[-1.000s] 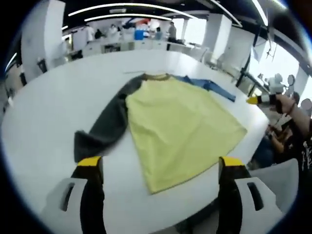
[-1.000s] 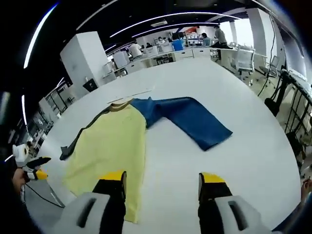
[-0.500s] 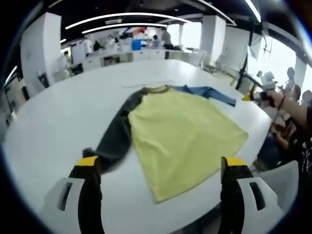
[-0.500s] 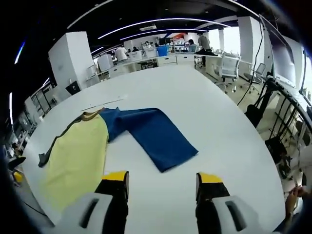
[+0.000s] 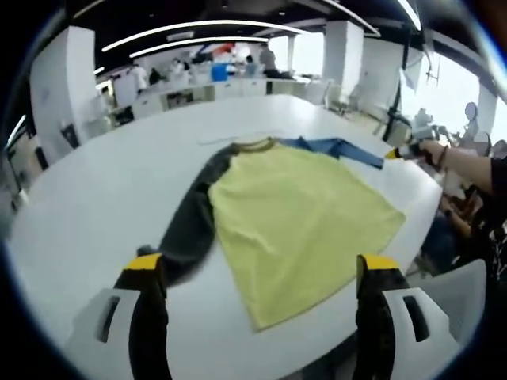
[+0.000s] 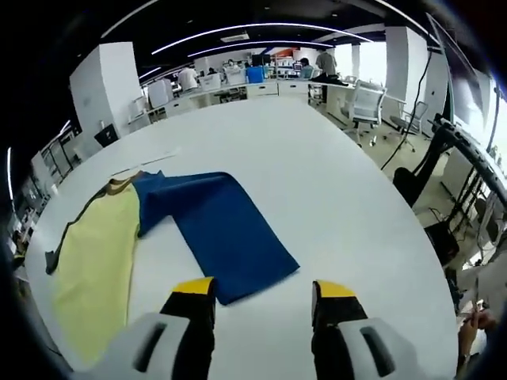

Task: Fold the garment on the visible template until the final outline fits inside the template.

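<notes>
Left gripper point(image 5: 261, 273): jaws stand wide apart, yellow-tipped, nothing between them and nothing touched. They hang above the near edge of the white table point(image 5: 87, 190). The garment point(image 5: 297, 214) lies flat on the table ahead of the jaws; its yellow body spans most of the gap between the two jaw tips and reaches further ahead, with the hem corner nearest the jaws lying between them. The dark grey sleeve point(image 5: 186, 222) runs from the collar down toward the left jaw, its cuff just ahead of that jaw's tip (apart from it, not touching). The blue sleeve point(image 5: 341, 150) lies beyond the body, ahead of the right jaw.

The right gripper point(image 5: 400, 153) enters the left gripper view from the right, held in a person's hand point(image 5: 432, 150), near the far end of the blue sleeve; I cannot tell its jaw state from there.

Right gripper point(image 6: 257, 293), own view: jaws apart, moderately open, holding nothing. The blue sleeve point(image 6: 218, 229) stretches out flat ahead; its cuff end lies just ahead of the gap between the jaws, nearer the left jaw (contact not evident). The yellow body point(image 6: 95, 269) lies to the left of the left jaw.

No template outline can be made out on the table in either view.
</notes>
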The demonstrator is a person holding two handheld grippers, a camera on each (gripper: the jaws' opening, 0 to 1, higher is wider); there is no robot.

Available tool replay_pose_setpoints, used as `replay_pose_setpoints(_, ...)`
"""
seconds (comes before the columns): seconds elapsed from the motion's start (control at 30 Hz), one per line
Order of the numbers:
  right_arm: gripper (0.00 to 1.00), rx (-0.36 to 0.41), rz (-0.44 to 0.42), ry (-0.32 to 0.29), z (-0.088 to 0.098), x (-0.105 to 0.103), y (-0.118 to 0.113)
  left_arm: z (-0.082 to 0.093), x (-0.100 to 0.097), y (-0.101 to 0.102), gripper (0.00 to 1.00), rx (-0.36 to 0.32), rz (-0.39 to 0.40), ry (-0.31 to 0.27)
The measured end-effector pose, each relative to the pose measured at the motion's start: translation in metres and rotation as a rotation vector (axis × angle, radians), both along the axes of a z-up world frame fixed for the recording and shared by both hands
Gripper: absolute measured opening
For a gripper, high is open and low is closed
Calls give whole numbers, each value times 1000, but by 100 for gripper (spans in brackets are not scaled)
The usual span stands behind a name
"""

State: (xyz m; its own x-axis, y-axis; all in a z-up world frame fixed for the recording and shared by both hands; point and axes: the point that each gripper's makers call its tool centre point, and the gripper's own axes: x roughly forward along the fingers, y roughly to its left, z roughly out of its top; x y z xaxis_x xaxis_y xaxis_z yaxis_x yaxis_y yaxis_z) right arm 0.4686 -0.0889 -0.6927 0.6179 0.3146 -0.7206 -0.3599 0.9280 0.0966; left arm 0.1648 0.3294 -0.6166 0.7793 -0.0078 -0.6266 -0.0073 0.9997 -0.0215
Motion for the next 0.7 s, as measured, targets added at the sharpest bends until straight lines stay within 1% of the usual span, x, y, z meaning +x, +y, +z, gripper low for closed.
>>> replay_pose_setpoints(0.07, 42, 12, -4, 0, -3, 7, 0, 0, 1, 3, 95, 4, 7, -5)
replay_pose_setpoints(0.17, 37, -8, -13, -8, -8, 17, -6, 1, 2, 3, 94, 0, 8, -9)
replay_pose_setpoints(0.23, 34, -5, -20, -14, -10, 23, -8, 0, 2, 4, 94, 6, 7, -5)
replay_pose_setpoints(0.47, 23, -20, -32, 0, -16, 21, -11, -3, -1, 7, 92, 10, 13, 10)
replay_pose_setpoints(0.57, 17, -28, -34, -4, -18, 21, -12, -3, -2, 6, 91, 7, 12, 7)
replay_pose_setpoints(0.63, 15, -31, -34, 9, -23, 21, -12, -2, -2, 7, 91, 15, 10, 6)
replay_pose_setpoints(0.7, 12, -28, -40, 7, -22, 21, -12, -1, -3, 7, 90, 20, 11, 8)
